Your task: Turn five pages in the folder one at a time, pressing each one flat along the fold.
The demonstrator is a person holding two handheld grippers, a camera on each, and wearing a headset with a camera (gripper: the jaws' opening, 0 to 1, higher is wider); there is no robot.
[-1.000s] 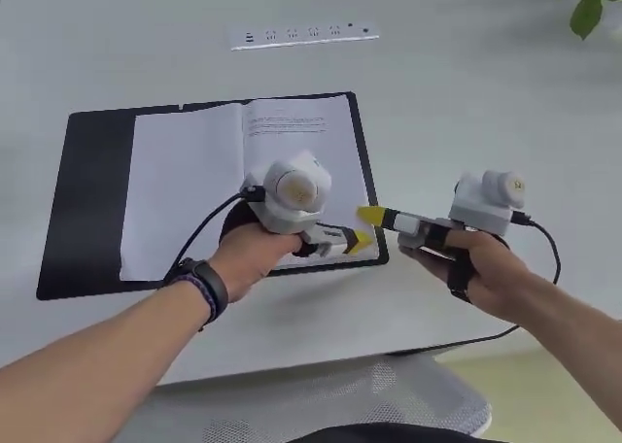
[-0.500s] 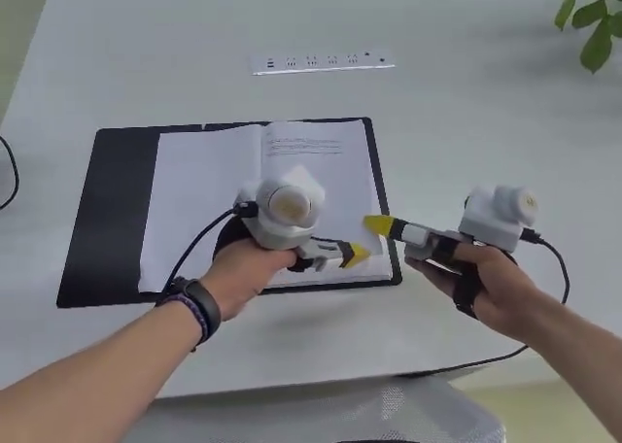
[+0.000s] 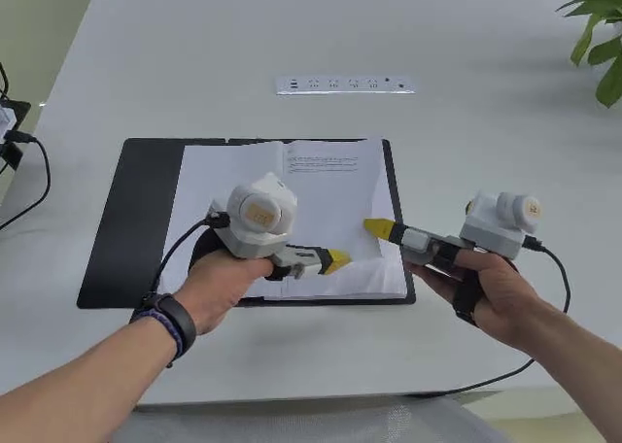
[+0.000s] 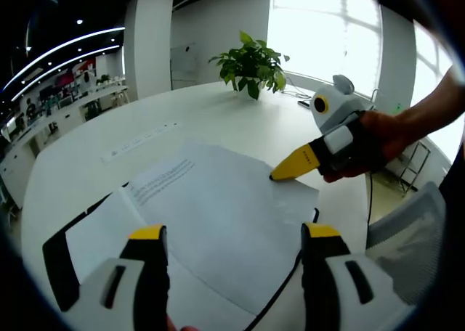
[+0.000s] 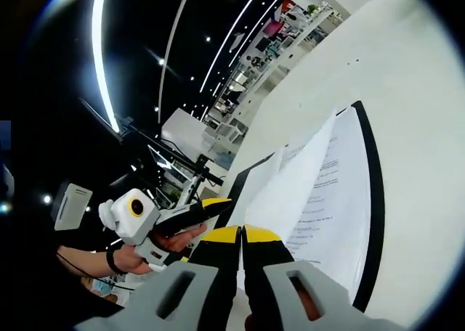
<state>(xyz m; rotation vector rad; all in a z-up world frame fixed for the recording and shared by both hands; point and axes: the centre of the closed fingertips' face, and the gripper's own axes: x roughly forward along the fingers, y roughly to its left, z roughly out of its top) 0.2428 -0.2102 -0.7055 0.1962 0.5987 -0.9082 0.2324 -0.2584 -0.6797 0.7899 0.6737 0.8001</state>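
The black folder (image 3: 136, 220) lies open on the white table, with white pages (image 3: 224, 200) spread across it. At the right page's outer edge my right gripper (image 3: 377, 228) is shut on one sheet (image 5: 290, 193), which curves up from the stack. My left gripper (image 3: 333, 261) hovers low over the bottom of the right page, its jaws wide open with nothing between them. In the left gripper view the printed page (image 4: 211, 215) lies ahead, and the right gripper (image 4: 287, 170) comes in from the right, pinching the sheet's edge.
A white power strip (image 3: 345, 84) lies beyond the folder. Plant leaves (image 3: 603, 35) hang at the far right. Black cables (image 3: 24, 171) run along the table's left edge. The table's front edge (image 3: 292, 394) is close below my hands.
The camera has tilted, so the folder sits lower in the picture. My left gripper has drawn back to the left, away from the right gripper, whose tip is now further in over the page.
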